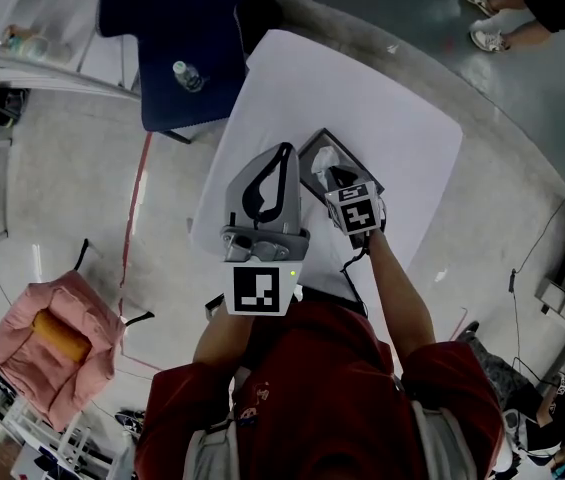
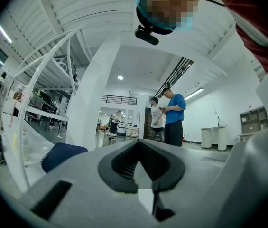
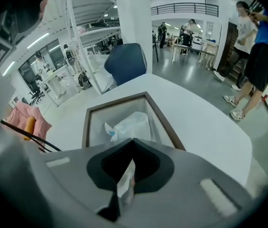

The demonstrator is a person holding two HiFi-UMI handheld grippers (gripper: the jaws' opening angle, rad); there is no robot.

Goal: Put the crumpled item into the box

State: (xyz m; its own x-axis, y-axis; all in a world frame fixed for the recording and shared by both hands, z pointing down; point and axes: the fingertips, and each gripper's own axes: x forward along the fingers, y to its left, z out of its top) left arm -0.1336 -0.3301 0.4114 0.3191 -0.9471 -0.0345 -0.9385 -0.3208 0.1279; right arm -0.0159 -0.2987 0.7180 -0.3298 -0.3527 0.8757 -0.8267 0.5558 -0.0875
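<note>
Jaws of the right gripper (image 3: 133, 140) are clamped on a thin fold of the crumpled item (image 3: 131, 122), hung inside the box (image 3: 117, 100); it is judged light, soft and slippery. Left gripper (image 2: 138, 140) is closed, empty.

Crumpled item (image 3: 129, 125) of glossy clear plastic, smooth white table (image 3: 205, 122)

You have no readable text, brand or number anywhere here. The left marker cube (image 1: 262, 290) and the right marker cube (image 1: 357, 211) carry only black-and-white square patterns. Any print on the bottle (image 1: 187, 75) is too small to read.
</note>
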